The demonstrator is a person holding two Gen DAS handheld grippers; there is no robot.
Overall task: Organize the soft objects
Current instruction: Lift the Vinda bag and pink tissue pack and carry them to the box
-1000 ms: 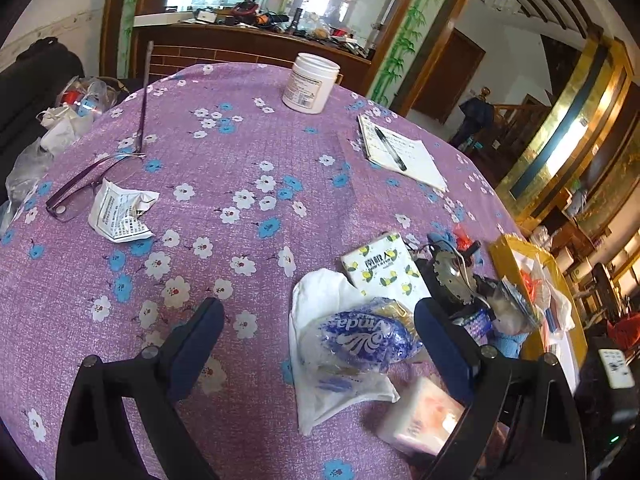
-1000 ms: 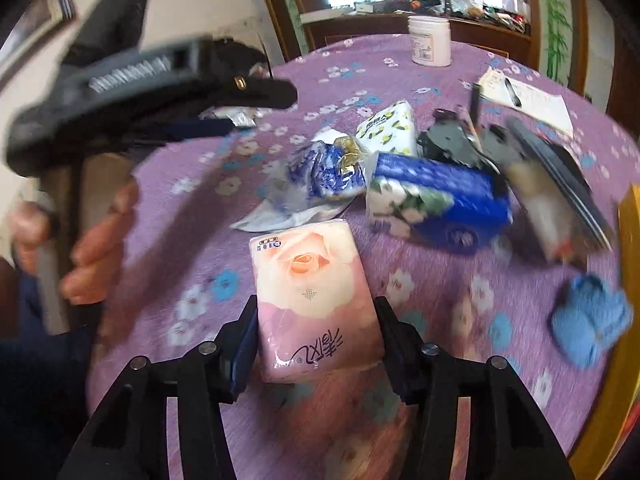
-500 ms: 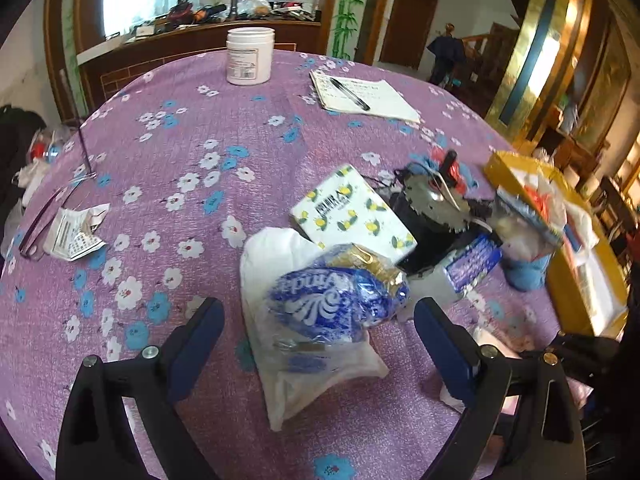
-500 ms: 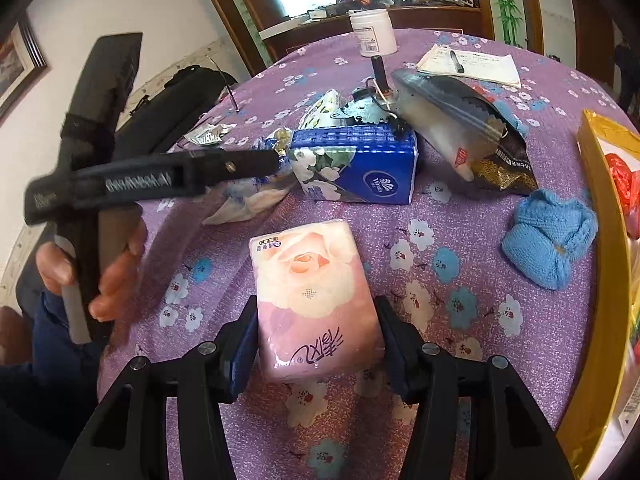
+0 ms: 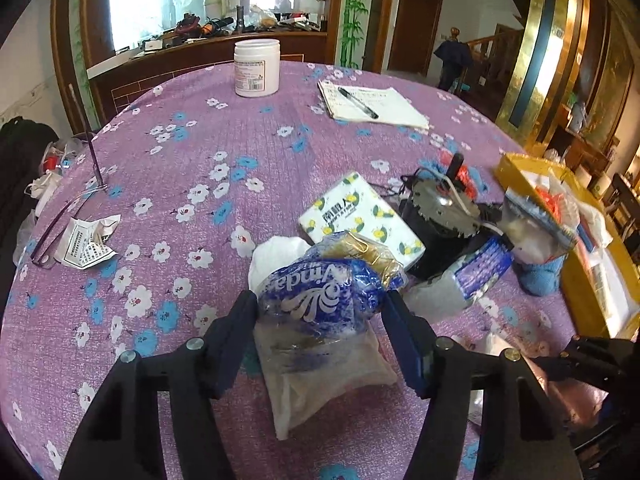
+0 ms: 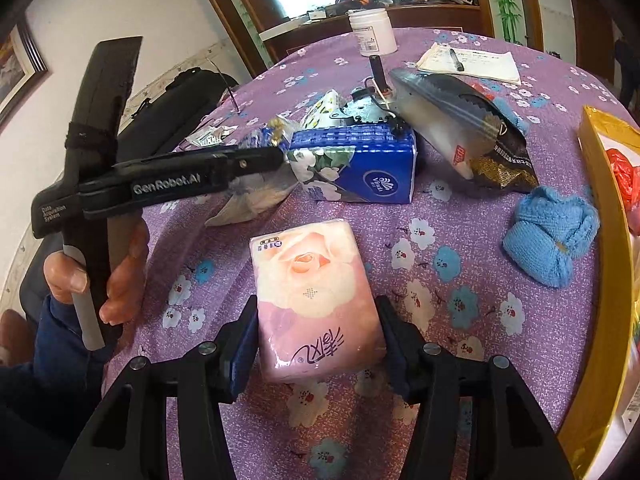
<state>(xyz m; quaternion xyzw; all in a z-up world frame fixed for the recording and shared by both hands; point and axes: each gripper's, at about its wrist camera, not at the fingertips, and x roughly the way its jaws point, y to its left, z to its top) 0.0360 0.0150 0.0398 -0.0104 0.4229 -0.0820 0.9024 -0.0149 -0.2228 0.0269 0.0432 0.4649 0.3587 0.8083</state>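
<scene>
Your left gripper (image 5: 320, 312) jaws, wide apart before, have just been closing onto the "Vinda" bag (image 5: 320, 296), while your right gripper (image 6: 316, 332) jaws stay clamped on the rose tissue pack (image 6: 312, 292).

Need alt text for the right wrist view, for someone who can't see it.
The right gripper clamps a pink rose-print tissue pack above a purple floral tablecloth. Beyond it lie a blue tissue pack, a blue knitted cloth and a white jar; at left a hand holds the left gripper's handle.
</scene>
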